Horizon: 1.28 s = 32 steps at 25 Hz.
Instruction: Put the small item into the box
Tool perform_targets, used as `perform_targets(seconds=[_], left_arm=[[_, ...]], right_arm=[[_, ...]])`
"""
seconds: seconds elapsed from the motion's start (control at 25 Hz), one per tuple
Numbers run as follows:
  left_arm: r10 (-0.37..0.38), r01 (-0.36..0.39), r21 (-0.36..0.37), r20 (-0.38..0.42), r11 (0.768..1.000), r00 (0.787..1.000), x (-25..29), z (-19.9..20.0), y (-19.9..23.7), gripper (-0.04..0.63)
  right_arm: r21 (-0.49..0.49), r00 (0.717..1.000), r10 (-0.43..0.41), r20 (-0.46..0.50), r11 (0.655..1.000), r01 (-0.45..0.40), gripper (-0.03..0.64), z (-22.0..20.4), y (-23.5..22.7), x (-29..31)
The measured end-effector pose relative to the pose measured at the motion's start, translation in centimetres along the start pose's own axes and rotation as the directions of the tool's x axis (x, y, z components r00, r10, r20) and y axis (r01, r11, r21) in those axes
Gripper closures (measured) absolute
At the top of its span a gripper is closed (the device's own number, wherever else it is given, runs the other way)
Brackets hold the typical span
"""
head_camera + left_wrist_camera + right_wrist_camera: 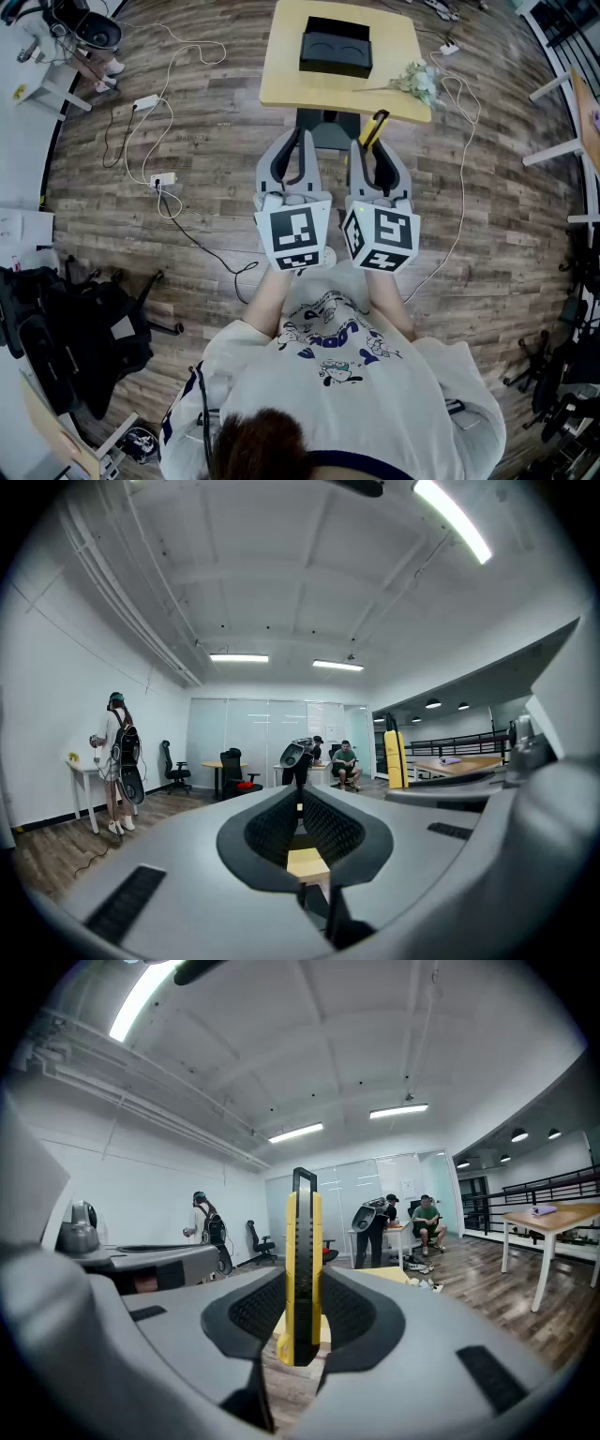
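A black box with two shallow hollows lies on a small wooden table ahead of me. A pale flower sprig rests at the table's right edge. My right gripper is shut on a yellow and black utility knife, which stands upright between the pads and points toward the table. My left gripper hangs beside it, just short of the table's near edge. In the left gripper view its jaws meet at the tips with nothing held.
Cables and a power strip trail over the wooden floor at left. A black office chair stands at lower left, white tables at right. A standing person and a seated person are far across the room.
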<state>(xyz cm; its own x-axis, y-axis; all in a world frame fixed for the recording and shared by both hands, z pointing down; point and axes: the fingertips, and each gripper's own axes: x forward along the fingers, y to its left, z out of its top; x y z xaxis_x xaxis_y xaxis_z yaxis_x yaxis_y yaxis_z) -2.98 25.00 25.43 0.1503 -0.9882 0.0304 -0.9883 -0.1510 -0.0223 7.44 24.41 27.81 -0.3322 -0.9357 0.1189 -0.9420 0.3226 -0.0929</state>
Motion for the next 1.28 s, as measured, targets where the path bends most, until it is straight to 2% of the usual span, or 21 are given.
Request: perform_targets(seconds=[0.6,1.28], left_arm=[[0.007,-0.007,0.000,-0.013,1.000,1.000,1.3,-0.4,-0.5,0.566],[0.040,-0.041,-0.005,-0.055,0.999,0.998,5.0,-2.7,-1.4,0.566]], right_arm=[[0.032,1.000,0.010,-0.006,0.999,-0.010,0.495,-0.3,-1.0,1.1],[0.073,0.994,0.079,-0.074,0.995,-0.073,0.495,-2.5,-3.3,4.5]])
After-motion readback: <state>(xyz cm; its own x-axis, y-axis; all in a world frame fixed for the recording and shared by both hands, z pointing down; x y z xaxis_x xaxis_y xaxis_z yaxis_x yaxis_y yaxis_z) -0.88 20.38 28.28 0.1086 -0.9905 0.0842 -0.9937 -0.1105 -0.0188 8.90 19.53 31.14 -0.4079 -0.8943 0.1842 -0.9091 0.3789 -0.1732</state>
